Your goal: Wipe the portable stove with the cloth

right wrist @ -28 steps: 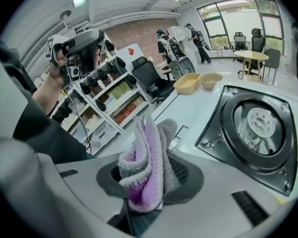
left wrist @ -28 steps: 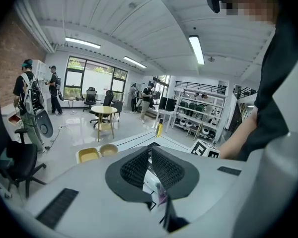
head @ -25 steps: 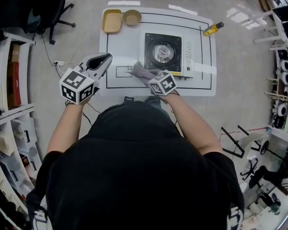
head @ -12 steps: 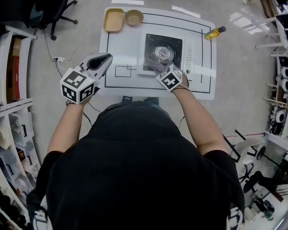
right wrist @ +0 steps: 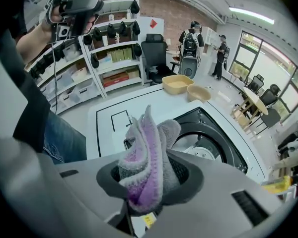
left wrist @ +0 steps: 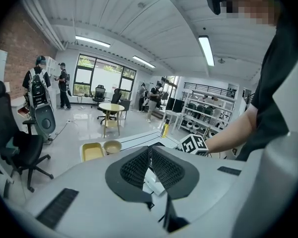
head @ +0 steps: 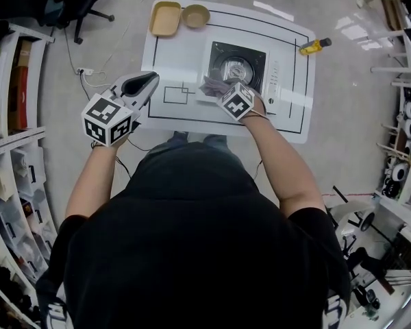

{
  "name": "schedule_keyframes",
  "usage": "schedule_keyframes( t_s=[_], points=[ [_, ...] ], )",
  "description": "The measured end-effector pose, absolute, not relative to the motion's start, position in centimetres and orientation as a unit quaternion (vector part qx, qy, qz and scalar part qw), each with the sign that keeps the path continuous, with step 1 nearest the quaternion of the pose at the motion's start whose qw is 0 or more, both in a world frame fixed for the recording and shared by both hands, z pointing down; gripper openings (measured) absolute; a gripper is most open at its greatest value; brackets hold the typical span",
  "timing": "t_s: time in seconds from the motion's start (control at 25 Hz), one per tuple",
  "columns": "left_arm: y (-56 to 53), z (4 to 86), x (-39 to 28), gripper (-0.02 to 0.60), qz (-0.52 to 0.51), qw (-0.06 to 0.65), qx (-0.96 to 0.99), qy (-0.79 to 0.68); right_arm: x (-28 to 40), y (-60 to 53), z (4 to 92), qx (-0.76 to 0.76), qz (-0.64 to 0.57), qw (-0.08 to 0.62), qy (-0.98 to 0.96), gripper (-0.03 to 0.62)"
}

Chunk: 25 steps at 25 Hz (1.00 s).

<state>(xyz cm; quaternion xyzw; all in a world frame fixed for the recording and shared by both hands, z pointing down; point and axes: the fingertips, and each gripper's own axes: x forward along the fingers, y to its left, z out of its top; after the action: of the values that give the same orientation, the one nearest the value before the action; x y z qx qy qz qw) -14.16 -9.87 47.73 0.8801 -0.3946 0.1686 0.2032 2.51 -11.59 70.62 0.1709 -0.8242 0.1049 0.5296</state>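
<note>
One portable stove [head: 250, 62] stands on the white table [head: 185, 60], right of the middle, with its round burner in a black top. One cloth [right wrist: 146, 150], grey and purple, is bunched between the jaws of the right gripper [right wrist: 150, 175], which are clamped tight on it so that its folds stick up past the pads. In the head view the cloth hangs over the near left corner of the stove; whether it touches the surface cannot be told.

The left gripper [left wrist: 149, 155] has its two ribbed pads pressed together with nothing between them. It is held at the near left edge of the table, well apart from the stove and the cloth.

At the far left corner of the table lie one yellow tray [head: 164, 18] and, just to its right, one tan bowl [head: 195, 15]. One yellow bottle [head: 314, 45] lies near the far right edge. One black office chair [head: 68, 2] stands on the floor beyond the far left of the table.
</note>
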Motion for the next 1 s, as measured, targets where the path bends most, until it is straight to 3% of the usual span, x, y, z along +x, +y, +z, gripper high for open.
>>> schedule_keyframes(
  t_s=[1.0],
  points=[
    [-11.6, 49.6, -14.3, 0.04, 0.178, 0.231, 0.858, -0.423, 2.2, -24.5, 71.0, 0.199, 0.116, 0.518, -0.823, 0.133]
  ],
)
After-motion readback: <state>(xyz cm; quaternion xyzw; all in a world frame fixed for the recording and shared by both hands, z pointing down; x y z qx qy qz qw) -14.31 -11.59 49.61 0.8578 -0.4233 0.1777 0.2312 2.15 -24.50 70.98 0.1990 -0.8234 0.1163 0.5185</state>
